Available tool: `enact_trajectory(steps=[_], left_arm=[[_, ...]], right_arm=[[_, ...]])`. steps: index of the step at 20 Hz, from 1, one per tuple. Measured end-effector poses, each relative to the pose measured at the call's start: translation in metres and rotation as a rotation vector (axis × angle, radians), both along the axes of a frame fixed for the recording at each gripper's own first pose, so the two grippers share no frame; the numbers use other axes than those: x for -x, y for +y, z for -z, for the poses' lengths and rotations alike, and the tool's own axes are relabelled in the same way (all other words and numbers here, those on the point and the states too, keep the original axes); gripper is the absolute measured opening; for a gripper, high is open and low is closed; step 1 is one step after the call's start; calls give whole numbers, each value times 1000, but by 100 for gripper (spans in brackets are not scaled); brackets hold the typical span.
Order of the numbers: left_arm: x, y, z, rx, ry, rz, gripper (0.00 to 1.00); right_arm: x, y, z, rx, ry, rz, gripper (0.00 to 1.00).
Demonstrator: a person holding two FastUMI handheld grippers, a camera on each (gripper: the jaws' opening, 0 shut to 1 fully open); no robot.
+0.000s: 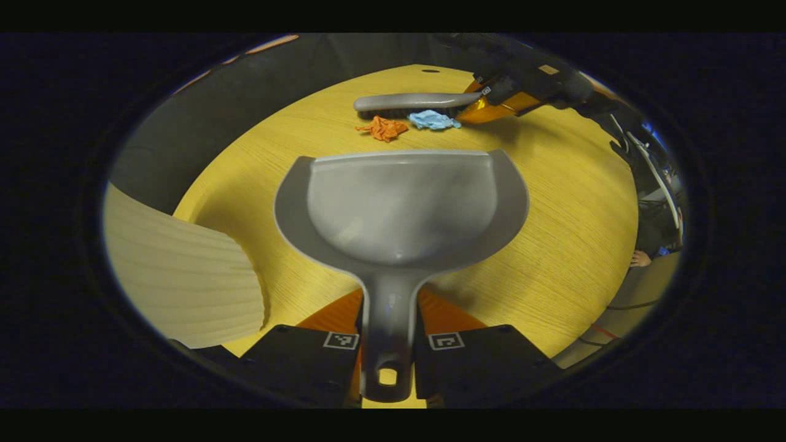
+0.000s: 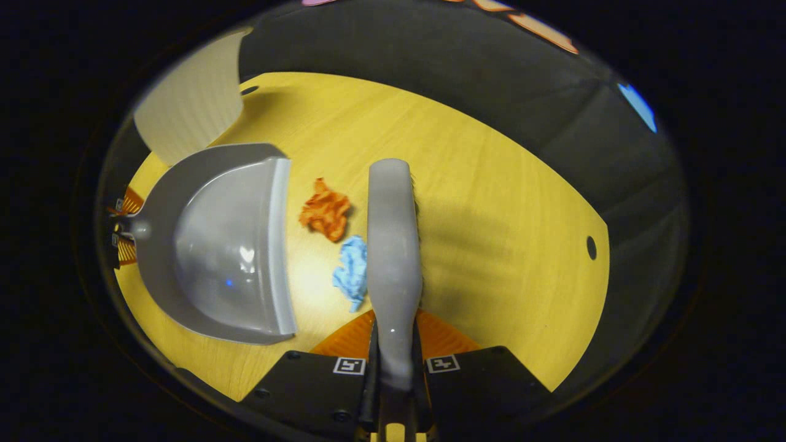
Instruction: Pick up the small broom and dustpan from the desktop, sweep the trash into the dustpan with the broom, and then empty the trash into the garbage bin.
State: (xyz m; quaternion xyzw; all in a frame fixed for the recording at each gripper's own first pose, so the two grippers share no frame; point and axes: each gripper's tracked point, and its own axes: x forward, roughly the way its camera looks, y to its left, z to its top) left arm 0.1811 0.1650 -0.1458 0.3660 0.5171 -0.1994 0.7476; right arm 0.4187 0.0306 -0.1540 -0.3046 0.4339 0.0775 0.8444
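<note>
Left gripper (image 1: 389, 325) is clamped on the handle of the grey dustpan (image 1: 402, 205), both fingers pressing its sides, and the pan rests flat on the yellow wooden desktop (image 1: 552, 245) with its open lip facing the trash. A pale ribbed bin (image 1: 178, 276) stands just beside the pan. Beyond the lip lie an orange crumpled scrap (image 1: 383, 128) and a blue crumpled scrap (image 1: 433, 120), near each other. Behind them the grey broom (image 2: 394, 245) lies bristles-down, touching the blue scrap. Right gripper (image 2: 394, 344) is closed on the broom's handle, a finger on each side.
</note>
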Motion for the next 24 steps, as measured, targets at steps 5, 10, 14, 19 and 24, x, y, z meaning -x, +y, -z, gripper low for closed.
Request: enact_trajectory(steps=[5, 10, 14, 19, 24], left_arm=[[3, 4, 0, -16, 8, -9, 27], [2, 2, 4, 1, -6, -12, 27], [-2, 0, 5, 55, -56, -33, 27], [2, -17, -4, 198, -148, -102, 27], [-8, -38, -39, 303, -232, -140, 27]], right_arm=[[24, 53, 18, -13, 90, -142, 21], [50, 83, 7, -117, 153, -200, 21], [61, 85, -4, -159, 150, -178, 20], [65, 82, -42, -273, 19, -96, 20], [63, 78, -83, -416, -188, -3, 20]])
